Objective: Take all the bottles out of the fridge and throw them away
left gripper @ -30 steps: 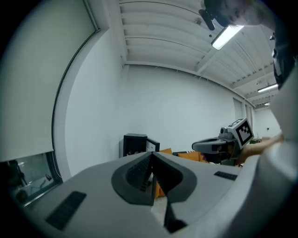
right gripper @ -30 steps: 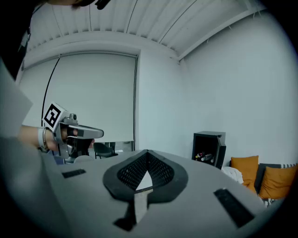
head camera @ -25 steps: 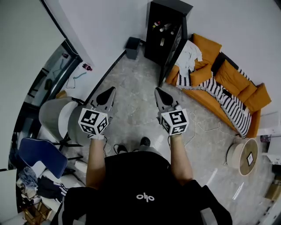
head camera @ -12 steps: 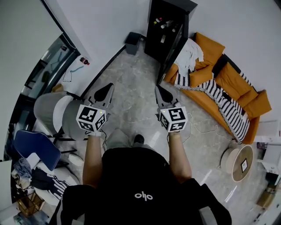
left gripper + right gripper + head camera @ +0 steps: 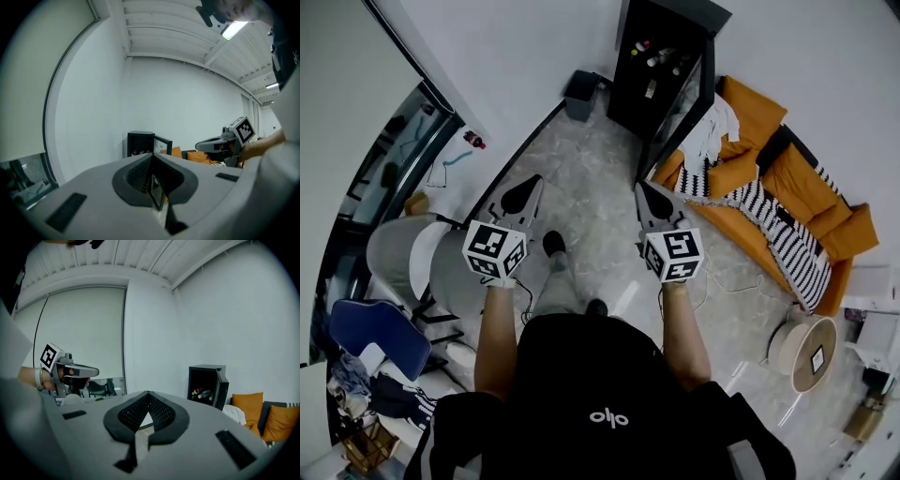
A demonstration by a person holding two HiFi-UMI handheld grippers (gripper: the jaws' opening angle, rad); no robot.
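Orange sofa (image 5: 799, 173) right of open black fridge (image 5: 639, 101); dark bin (image 5: 578, 95) left.

The floor (image 5: 581, 183) reads as polished grey-veined stone or tile, glossy enough to carry light streaks, against matt white painted walls (image 5: 534, 56). The fridge (image 5: 661, 47) has a smooth black casing with a reflective door. The sofa (image 5: 797, 173) is orange woven cloth with a black-and-white striped cloth throw (image 5: 778, 225) over it. The left gripper (image 5: 152, 157) and right gripper (image 5: 148, 393) have smooth matt grey plastic shells with black ribbed pads (image 5: 161, 414).
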